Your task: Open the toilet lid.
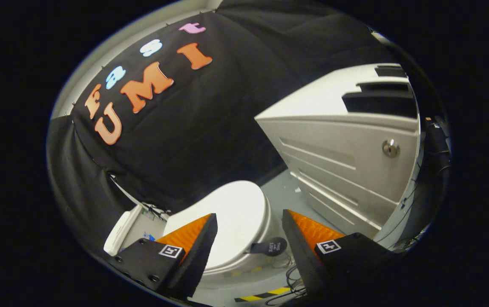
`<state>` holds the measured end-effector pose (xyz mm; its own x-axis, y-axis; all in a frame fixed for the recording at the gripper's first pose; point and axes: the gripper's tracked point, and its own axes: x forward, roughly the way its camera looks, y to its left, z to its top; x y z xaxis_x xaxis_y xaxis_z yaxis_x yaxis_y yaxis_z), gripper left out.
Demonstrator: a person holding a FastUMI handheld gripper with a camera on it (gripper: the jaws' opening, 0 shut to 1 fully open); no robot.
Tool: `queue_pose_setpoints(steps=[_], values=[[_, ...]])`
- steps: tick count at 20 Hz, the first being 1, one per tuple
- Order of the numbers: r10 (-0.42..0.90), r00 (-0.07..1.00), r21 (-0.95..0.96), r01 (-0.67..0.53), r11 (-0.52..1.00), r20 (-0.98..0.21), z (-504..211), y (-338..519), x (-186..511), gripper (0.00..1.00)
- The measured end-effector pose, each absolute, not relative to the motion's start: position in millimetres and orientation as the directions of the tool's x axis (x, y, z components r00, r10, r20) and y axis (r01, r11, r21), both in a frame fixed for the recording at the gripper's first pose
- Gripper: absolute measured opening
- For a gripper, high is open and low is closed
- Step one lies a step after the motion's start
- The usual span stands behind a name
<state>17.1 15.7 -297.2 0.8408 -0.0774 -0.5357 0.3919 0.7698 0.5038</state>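
While the gripper [248,238] is hovering at the bottom middle of the frame, its two fingers [197,243] are standing wide apart with nothing between them but air. Beyond and between them, the white toilet lid [238,217] is lying flat and closed on the toilet [227,273], low in the centre of the frame. A small dark tab [272,246] is sticking out from the lid's right rim, just ahead of the right finger. A grey cabinet [346,170] with a round metal lock [391,148] is sitting at the right of the frame, and yellow-black tape [266,294] is showing on the floor below the toilet
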Motion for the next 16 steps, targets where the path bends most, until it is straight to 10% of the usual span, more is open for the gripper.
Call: queue_pose_setpoints(steps=[9, 16], values=[[-0.216, 0.753, 0.457, 0.572, 0.681, -0.621, -349, -16, 23, 0.92], [-0.147, 0.781, 0.421, 0.472, 0.775, -0.606, -326, 23, 26, 0.92]])
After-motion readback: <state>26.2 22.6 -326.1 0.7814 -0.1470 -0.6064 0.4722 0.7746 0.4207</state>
